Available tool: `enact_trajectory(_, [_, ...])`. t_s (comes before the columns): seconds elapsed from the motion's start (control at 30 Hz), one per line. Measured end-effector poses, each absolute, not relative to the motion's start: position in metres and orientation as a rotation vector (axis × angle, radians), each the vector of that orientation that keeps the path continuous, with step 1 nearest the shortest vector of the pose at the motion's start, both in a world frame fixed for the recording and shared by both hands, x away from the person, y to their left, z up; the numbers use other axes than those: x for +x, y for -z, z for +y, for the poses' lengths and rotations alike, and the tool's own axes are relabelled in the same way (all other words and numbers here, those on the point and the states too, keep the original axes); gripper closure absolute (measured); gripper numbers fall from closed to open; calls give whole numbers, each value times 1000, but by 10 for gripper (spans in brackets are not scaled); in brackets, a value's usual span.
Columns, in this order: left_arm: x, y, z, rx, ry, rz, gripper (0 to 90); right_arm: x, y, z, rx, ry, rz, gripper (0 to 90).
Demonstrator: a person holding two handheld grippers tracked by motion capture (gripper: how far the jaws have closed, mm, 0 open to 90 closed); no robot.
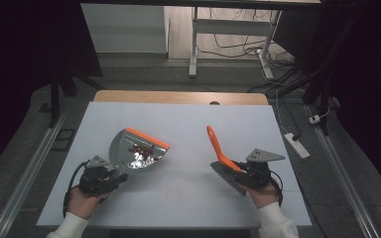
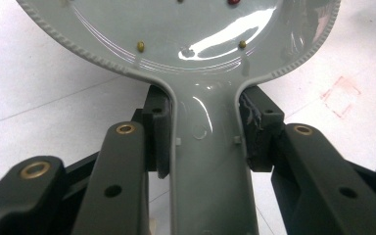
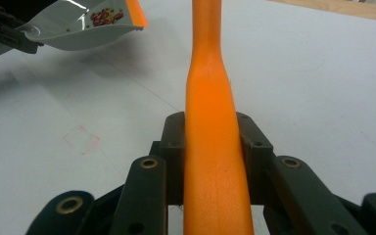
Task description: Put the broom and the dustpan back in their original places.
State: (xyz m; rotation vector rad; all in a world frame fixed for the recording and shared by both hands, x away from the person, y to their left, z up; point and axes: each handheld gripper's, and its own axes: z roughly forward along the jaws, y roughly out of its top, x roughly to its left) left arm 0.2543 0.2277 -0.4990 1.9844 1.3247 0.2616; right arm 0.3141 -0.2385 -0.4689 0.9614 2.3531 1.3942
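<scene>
left gripper (image 1: pixel 110 174) gripping the grey dustpan (image 1: pixel 138 148) by its handle | right gripper (image 1: pixel 242 171) clamping the orange-handled brush (image 1: pixel 219 148) | beans (image 1: pixel 141 149) sitting in the pan

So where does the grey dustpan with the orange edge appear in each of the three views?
High view: the dustpan is left of centre, above the left gripper.
Left gripper view: its pan spans the top and its handle runs down between the jaws.
Right gripper view: top left corner.
Shared landmark: the red bits inside it.
</scene>
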Motion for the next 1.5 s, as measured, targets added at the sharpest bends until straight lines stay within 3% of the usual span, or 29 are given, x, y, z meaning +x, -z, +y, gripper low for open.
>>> enact_trajectory(1.5, [256,527,235,1742,-351,1694,614,312,481,-254,1163,-1319,2410,698])
